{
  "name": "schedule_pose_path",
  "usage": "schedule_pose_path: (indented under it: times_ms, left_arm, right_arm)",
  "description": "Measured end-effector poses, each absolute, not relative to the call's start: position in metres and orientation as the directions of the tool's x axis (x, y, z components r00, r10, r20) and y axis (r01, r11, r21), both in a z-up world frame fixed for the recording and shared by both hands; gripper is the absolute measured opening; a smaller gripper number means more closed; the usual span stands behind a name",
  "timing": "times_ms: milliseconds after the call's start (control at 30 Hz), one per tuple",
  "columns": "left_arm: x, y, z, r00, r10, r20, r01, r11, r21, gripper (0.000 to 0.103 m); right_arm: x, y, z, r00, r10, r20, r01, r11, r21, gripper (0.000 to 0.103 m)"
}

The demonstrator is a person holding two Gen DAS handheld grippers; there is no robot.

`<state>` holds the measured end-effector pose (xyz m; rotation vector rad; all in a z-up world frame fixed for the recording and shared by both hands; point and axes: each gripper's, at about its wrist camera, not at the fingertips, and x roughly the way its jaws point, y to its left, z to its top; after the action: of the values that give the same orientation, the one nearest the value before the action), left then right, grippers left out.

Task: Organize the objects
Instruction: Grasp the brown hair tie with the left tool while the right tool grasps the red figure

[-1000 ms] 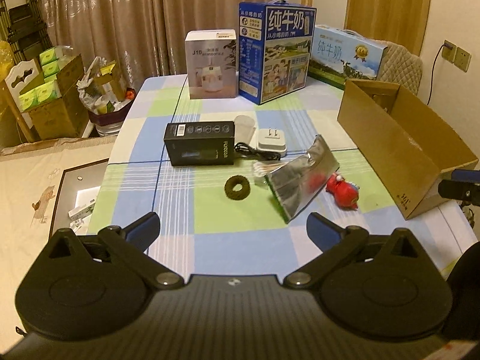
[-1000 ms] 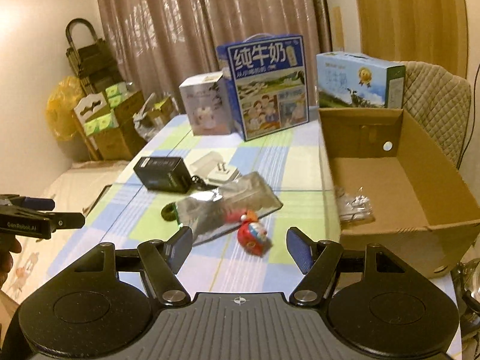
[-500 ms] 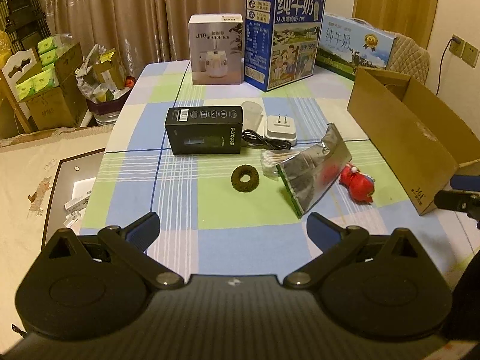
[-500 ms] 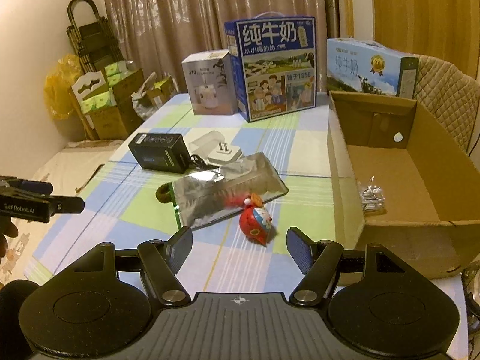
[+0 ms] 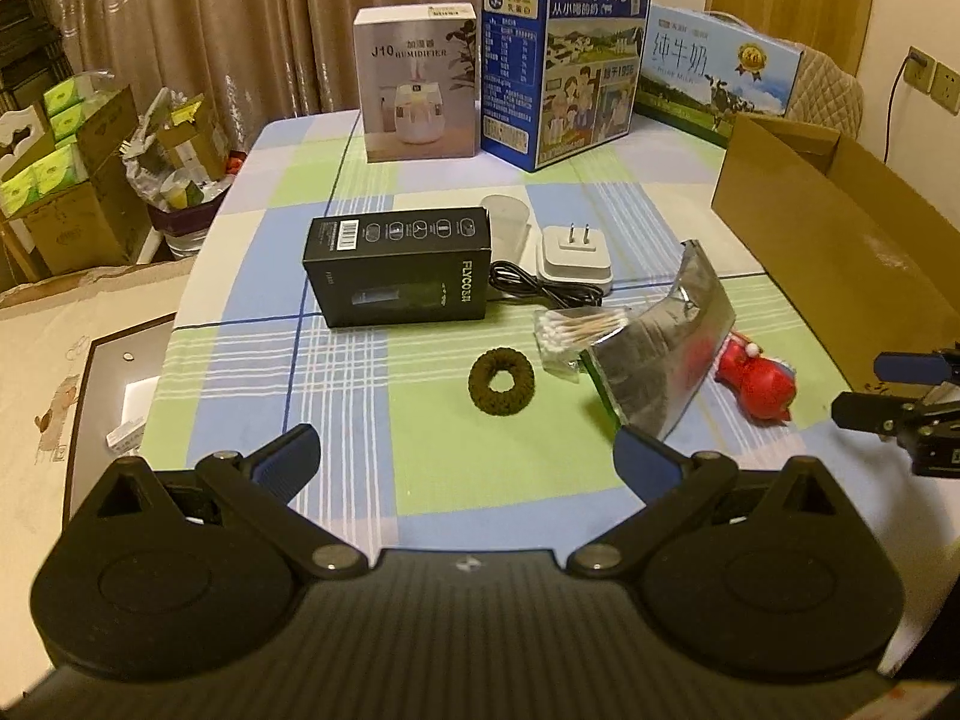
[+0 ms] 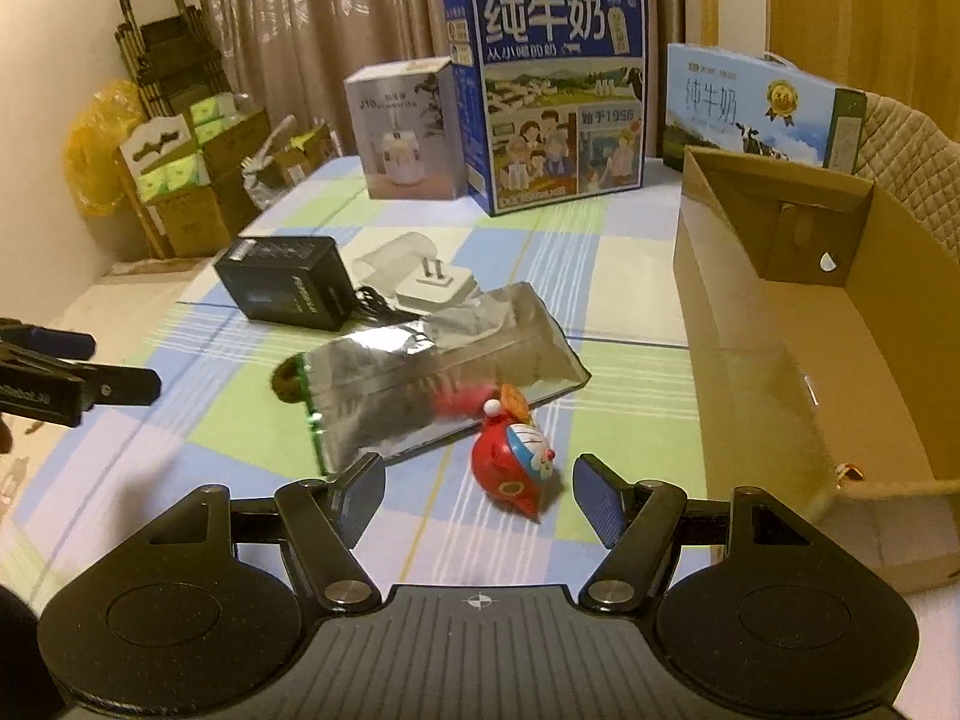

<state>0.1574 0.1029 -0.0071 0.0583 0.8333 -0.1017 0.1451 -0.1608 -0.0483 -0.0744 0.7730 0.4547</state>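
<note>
Right claw [image 6: 478,495] gapes over red toy [image 6: 516,468].

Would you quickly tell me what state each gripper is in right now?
Left gripper: open, holding nothing, above the table.
Right gripper: open, holding nothing, red toy just ahead between its fingers.

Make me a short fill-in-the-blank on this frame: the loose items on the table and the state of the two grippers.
1. The right gripper is open, and the toy lying just beyond it is mostly ____ in colour.
2. The silver foil bag partly covers a pack of cotton ____.
3. The white plug adapter lies beside the ____ box.
4. The left gripper is ____.

Missing words: red; swabs; black; open
</note>
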Motion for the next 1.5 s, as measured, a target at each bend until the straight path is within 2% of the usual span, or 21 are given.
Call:
schedule_pose_path:
  times_ms: [400, 600, 767, 933, 1133, 1233, 1367, 1500]
  left_arm:
    - [0.198, 0.101, -0.044, 0.658, -0.094, -0.747, 0.158, 0.987, 0.014, 0.102]
    - [0.211, 0.109, -0.063, 0.648, -0.119, -0.752, 0.153, 0.988, -0.024, 0.102]
    - [0.218, 0.111, -0.073, 0.643, -0.134, -0.754, 0.159, 0.987, -0.04, 0.101]
    - [0.225, 0.109, -0.081, 0.645, -0.165, -0.746, 0.196, 0.979, -0.047, 0.094]
    - [0.238, 0.1, -0.089, 0.653, -0.176, -0.736, 0.241, 0.97, -0.017, 0.083]
    - [0.243, 0.097, -0.093, 0.649, -0.167, -0.742, 0.247, 0.969, -0.002, 0.081]
    - [0.246, 0.097, -0.097, 0.644, -0.162, -0.748, 0.241, 0.97, -0.002, 0.072]
    - [0.247, 0.097, -0.099, 0.648, -0.166, -0.744, 0.244, 0.97, -0.005, 0.069]
  right_arm:
    - [0.182, -0.135, -0.093, 0.634, 0.294, -0.715, -0.45, 0.892, -0.032, 0.067]
    - [0.194, -0.131, -0.106, 0.63, 0.267, -0.729, -0.445, 0.894, -0.058, 0.066]
    - [0.197, -0.13, -0.11, 0.627, 0.257, -0.736, -0.448, 0.891, -0.07, 0.05]
    - [0.198, -0.128, -0.113, 0.622, 0.246, -0.744, -0.444, 0.893, -0.076, 0.045]
    - [0.197, -0.128, -0.113, 0.624, 0.241, -0.743, -0.436, 0.897, -0.075, 0.045]
    - [0.197, -0.13, -0.113, 0.625, 0.239, -0.743, -0.427, 0.902, -0.07, 0.044]
    - [0.195, -0.131, -0.112, 0.625, 0.238, -0.744, -0.423, 0.904, -0.065, 0.044]
    - [0.195, -0.132, -0.112, 0.623, 0.239, -0.745, -0.419, 0.906, -0.06, 0.044]
